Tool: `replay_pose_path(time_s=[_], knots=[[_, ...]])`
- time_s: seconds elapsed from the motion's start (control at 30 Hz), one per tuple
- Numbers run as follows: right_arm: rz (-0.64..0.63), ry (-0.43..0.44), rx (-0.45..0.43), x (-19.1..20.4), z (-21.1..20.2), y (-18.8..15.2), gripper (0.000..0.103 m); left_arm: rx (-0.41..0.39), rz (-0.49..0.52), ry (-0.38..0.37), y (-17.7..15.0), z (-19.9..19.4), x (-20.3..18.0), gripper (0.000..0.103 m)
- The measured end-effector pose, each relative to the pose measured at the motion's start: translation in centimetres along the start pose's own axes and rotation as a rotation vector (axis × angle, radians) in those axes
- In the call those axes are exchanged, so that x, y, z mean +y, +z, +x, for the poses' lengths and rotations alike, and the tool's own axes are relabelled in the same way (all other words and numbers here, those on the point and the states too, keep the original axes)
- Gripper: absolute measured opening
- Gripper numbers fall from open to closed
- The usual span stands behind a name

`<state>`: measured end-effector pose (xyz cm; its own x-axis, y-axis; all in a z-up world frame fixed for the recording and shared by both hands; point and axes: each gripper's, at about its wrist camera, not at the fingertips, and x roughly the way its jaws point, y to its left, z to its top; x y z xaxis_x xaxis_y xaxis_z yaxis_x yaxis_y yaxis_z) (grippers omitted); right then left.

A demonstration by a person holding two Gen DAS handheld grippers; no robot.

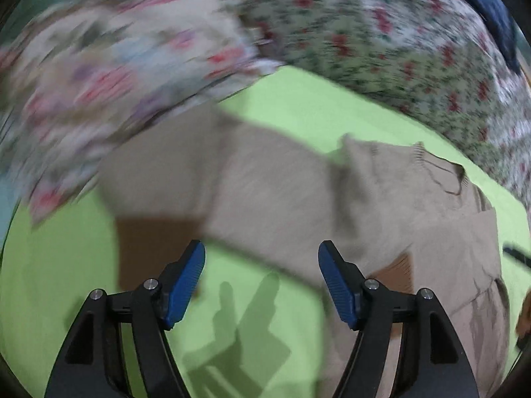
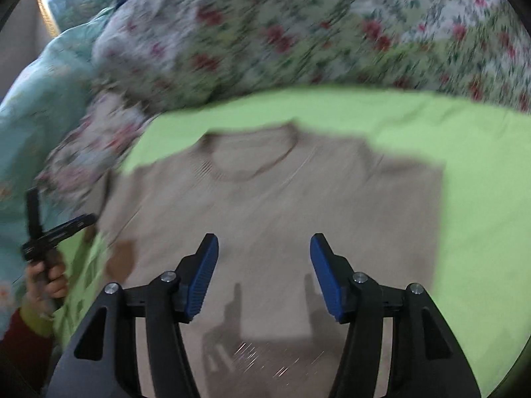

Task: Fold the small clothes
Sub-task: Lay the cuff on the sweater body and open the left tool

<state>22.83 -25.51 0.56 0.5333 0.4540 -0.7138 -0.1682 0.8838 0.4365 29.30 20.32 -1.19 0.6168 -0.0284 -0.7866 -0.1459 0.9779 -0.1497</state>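
A beige knit sweater [image 2: 272, 199] lies flat on a lime green sheet [image 2: 481, 199], neckline away from me. Its right sleeve looks folded in over the body. In the left wrist view the sweater [image 1: 272, 185] stretches across the frame with its left sleeve out toward the left and a brown cuff [image 1: 149, 248] near my left finger. My left gripper [image 1: 262, 265] is open and empty above the sheet [image 1: 282, 298] beside the sleeve. My right gripper [image 2: 264, 258] is open and empty above the sweater's body. The left gripper also shows at the right wrist view's left edge [image 2: 49, 232].
A floral quilt [image 2: 298, 33] is piled along the far side of the sheet, also in the left wrist view [image 1: 398, 49]. A second floral cloth [image 1: 99, 83] lies at the left. Light blue bedding [image 2: 39, 116] lies at the far left. Both views are motion-blurred.
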Motion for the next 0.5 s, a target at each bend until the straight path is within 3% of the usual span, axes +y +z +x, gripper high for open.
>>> replay_pose_path(time_s=[0.23,0.4,0.47,0.5], knots=[[0.088,0.099,0.083,3.8,-1.0,-8.4,0.059,0.029,-0.053,-0.004,-1.3,0.5,3.6,0.075],[0.103,0.096,0.096,5.4,-1.8,-10.9,0.059,0.109,-0.020,0.097,-0.7,4.9,4.0,0.075],[0.121,0.109,0.081,5.6,-2.8,-11.4,0.059,0.075,0.001,0.110,-0.8,4.9,4.0,0.061],[0.128,0.111,0.073,5.7,-3.2,-11.5,0.059,0.075,0.000,0.124,-0.7,4.7,4.1,0.039]])
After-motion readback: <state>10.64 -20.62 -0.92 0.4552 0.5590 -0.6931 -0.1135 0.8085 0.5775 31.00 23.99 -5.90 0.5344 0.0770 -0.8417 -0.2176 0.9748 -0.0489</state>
